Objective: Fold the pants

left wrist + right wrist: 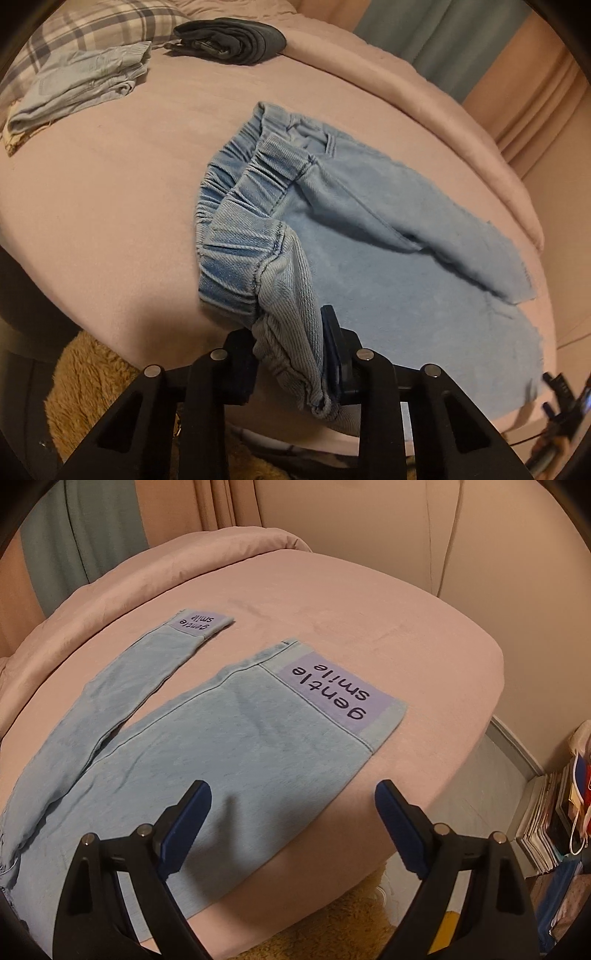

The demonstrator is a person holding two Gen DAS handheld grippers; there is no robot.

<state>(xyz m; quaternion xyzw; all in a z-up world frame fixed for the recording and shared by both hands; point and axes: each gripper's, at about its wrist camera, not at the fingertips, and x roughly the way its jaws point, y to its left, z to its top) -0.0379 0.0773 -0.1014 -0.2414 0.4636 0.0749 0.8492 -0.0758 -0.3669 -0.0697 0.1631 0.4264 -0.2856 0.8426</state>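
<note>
On the bed (110, 206), left wrist view: one pair of light blue pants (332, 236), spread on the pink cover with the gathered elastic waistband nearest the camera and two legs running away to the right; fabric soft, inner face showing fleecy, waistband ribbed and puckered. One left gripper (291, 354), its fingers closed on a bunched corner of the waistband, lifting that corner off the cover. At the far side of the bed, three further items: one folded pale blue garment (81, 85), one folded dark grey garment (236, 38), one plaid pillow (107, 26). One tan shaggy rug (88, 387) on the floor below the bed edge. Right wrist view: the same pants (207, 753) seen from the waist end, two legs lying flat and apart in a narrow V, each ending in one lilac cuff patch, two in all, printed "gentle smile": near patch (332, 698), far patch (199, 622). One right gripper (291, 812), its fingers spread wide and gripping nothing, held over the near leg's edge by the bed's side. One stack of books (543, 823) stands on the floor at right.
</note>
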